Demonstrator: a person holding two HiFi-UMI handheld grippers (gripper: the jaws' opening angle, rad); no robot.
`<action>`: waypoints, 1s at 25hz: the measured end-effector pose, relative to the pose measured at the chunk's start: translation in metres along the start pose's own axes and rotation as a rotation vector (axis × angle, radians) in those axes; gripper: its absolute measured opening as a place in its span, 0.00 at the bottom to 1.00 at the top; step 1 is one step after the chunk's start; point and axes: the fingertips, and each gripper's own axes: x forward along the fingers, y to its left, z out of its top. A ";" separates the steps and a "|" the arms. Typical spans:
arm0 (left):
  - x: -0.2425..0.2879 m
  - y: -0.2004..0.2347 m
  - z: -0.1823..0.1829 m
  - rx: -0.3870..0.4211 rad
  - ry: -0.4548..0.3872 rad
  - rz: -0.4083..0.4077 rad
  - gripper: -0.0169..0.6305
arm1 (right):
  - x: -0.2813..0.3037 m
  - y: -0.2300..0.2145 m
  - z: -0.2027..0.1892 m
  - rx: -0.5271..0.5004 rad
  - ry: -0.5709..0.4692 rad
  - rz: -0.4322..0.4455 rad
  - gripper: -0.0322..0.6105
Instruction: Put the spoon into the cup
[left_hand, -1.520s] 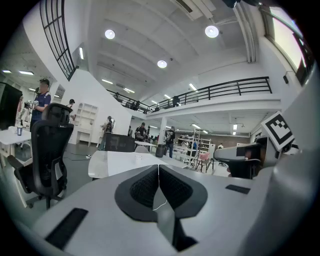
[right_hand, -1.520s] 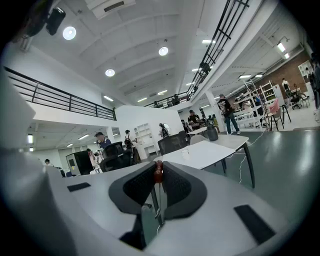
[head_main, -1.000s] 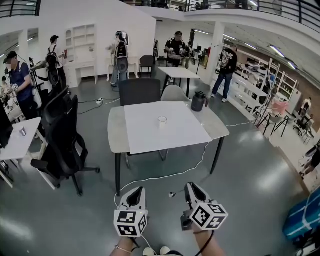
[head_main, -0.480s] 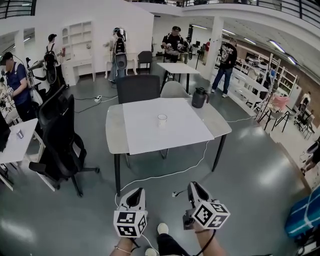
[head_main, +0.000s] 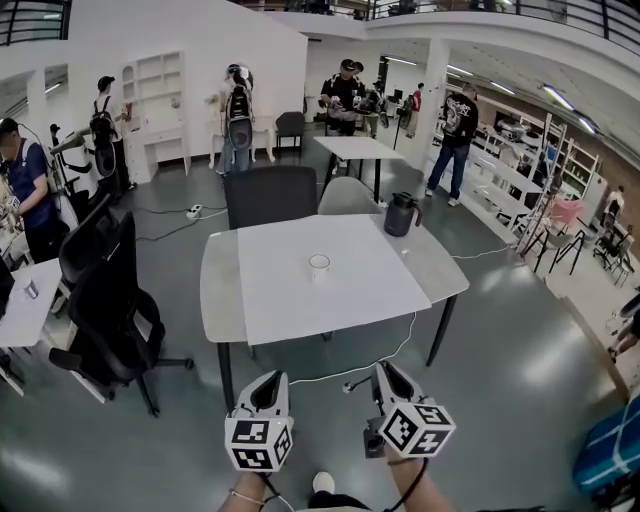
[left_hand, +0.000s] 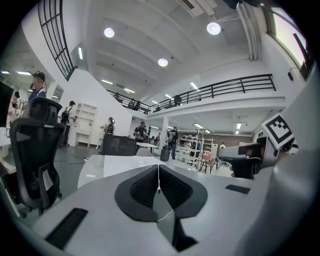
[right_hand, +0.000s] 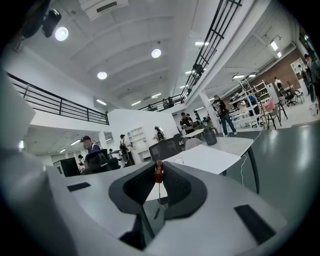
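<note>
White cup (head_main: 319, 264) on table (head_main: 222, 290), right gripper (right_hand: 158, 169) pinching brown spoon (right_hand: 158, 172), left gripper (left_hand: 158, 175) jaws pressed together

The left gripper (left_hand: 158, 172) holds its dark ribbed pads (left_hand: 145, 187) pressed together, with nothing between them. Beyond, a white rectangular table (left_hand: 115, 165) carries a small white cup (left_hand: 142, 161) and a black jug (left_hand: 164, 153). A black mesh office chair (left_hand: 35, 150) stands at the left.

White cup (head_main: 319, 265) upright on table (head_main: 215, 290); reddish-brown spoon (right_hand: 158, 172) end pinched in right claw (right_hand: 158, 167).
</note>
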 end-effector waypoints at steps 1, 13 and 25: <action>0.010 0.000 0.003 0.002 0.000 0.002 0.06 | 0.008 -0.003 0.005 -0.007 0.001 0.006 0.16; 0.117 -0.002 0.021 0.009 0.004 0.022 0.06 | 0.094 -0.057 0.037 -0.015 0.022 0.045 0.16; 0.159 0.000 0.027 0.028 0.018 0.024 0.06 | 0.134 -0.076 0.044 -0.050 0.035 0.054 0.16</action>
